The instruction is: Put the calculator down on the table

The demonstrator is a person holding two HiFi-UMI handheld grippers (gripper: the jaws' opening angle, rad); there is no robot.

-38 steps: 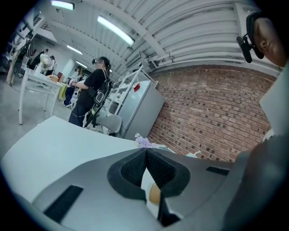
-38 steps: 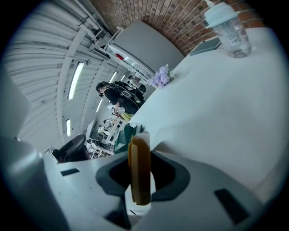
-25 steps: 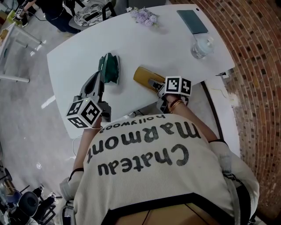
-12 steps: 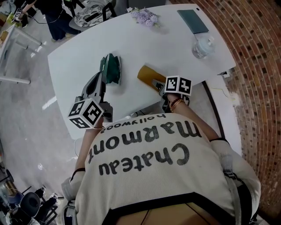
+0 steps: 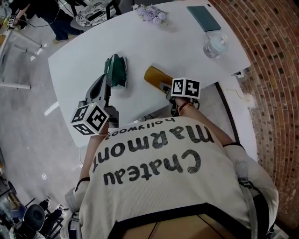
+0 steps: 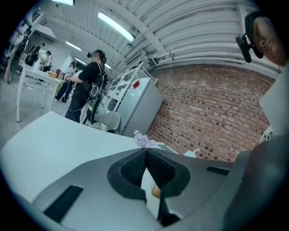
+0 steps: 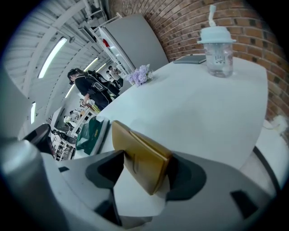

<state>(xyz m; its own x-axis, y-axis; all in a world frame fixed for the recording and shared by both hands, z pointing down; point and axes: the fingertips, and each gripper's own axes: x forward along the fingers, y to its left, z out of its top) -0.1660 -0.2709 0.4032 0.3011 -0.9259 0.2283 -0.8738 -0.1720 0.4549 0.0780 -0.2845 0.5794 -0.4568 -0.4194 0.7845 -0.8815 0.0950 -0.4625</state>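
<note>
The calculator, a flat gold-coloured case, rests on the white table near its front edge. My right gripper is at its near end. In the right gripper view the calculator stands tilted between the jaws of the right gripper. The jaws are opening, with a gap showing at the left pad. My left gripper is shut with nothing in it, its tips beside a dark green pouch. Seen from the left gripper itself, the pads meet.
A clear tumbler with a straw and a teal notebook sit at the table's far right. Lilac flowers lie at the back. A brick wall runs along the right. People and a chair stand beyond the table.
The right gripper's marker cube has tipped and shifted slightly up and left, and the calculator shifted slightly with it. The left gripper has kept still.
</note>
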